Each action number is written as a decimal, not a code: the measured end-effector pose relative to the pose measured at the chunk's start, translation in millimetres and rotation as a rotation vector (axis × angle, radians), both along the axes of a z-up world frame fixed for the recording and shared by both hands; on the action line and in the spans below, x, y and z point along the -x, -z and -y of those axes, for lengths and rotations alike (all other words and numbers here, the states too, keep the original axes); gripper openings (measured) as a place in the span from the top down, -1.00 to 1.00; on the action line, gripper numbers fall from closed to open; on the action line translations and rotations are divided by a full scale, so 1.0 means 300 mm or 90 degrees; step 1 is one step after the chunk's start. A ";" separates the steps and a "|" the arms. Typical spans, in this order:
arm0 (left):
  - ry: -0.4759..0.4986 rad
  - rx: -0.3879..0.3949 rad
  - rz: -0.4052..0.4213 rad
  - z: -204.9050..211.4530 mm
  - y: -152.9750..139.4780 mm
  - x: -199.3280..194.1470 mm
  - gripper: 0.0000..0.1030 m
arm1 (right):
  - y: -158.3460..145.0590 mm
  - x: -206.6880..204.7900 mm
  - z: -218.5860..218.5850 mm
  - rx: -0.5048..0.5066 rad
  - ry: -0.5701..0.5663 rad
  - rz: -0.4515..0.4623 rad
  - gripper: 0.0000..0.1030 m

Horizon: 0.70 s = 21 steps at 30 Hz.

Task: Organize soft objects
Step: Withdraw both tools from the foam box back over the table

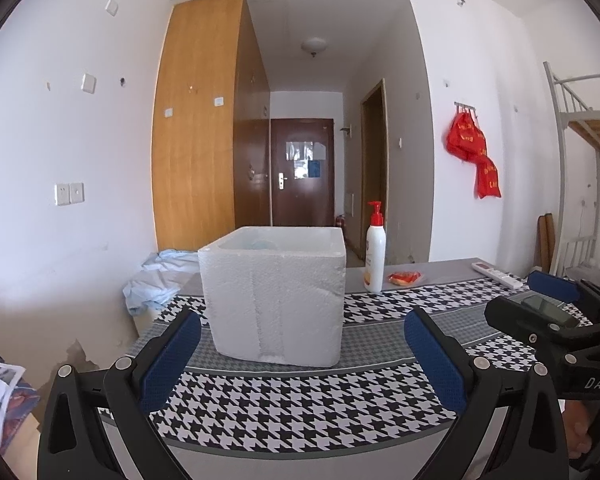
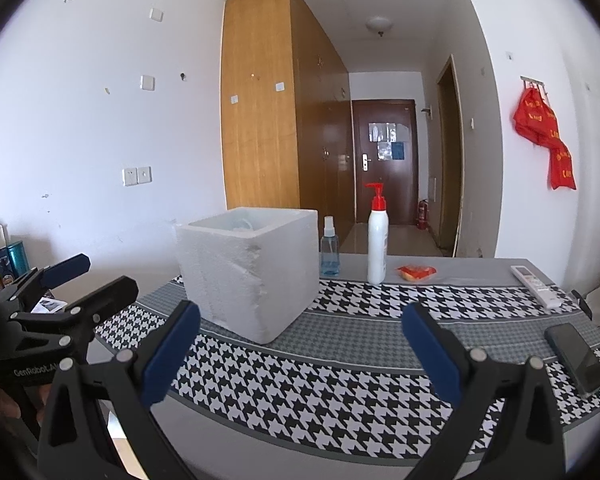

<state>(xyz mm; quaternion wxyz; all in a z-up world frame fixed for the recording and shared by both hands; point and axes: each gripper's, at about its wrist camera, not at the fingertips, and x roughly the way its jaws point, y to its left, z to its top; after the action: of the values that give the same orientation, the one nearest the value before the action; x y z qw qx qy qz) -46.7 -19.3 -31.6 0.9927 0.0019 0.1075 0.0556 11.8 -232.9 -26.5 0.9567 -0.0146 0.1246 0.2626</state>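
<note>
Counter (image 2: 380, 320), draped in black-and-white houndstooth cloth with grey bands: carries all items below
White square foam box (image 1: 276, 300), open-topped: upright at counter's middle-left; something pale blue lies inside, kind unclear
Left gripper (image 1: 300, 360), black frame, blue pads: jaws spread wide, holding nothing, low before the box
Right gripper (image 2: 300, 352), same build: jaws spread wide, holding nothing, right of the box
White pump bottle with red top (image 2: 377, 236): upright, behind and right of box
Clear spray bottle of blue liquid (image 2: 329, 248): just beside box
Black phone (image 2: 578, 356): flat, near right edge
White remote control (image 2: 536, 285): far right
Small red soft packet (image 2: 416, 272): flat, near pump bottle
</note>
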 end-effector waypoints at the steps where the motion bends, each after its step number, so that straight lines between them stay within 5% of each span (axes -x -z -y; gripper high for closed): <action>1: 0.000 -0.001 -0.001 0.001 -0.001 0.001 -0.98 | 0.001 0.003 0.001 0.000 0.001 0.000 -0.98; 21: 0.007 0.003 -0.002 0.007 0.006 -0.009 -0.98 | 0.009 -0.015 0.008 -0.004 0.000 -0.017 -0.98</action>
<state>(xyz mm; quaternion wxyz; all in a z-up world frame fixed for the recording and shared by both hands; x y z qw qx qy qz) -44.2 -21.4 -33.4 0.9928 0.0003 0.1090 0.0503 16.3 -235.3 -29.1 0.9550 -0.0081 0.1363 0.2634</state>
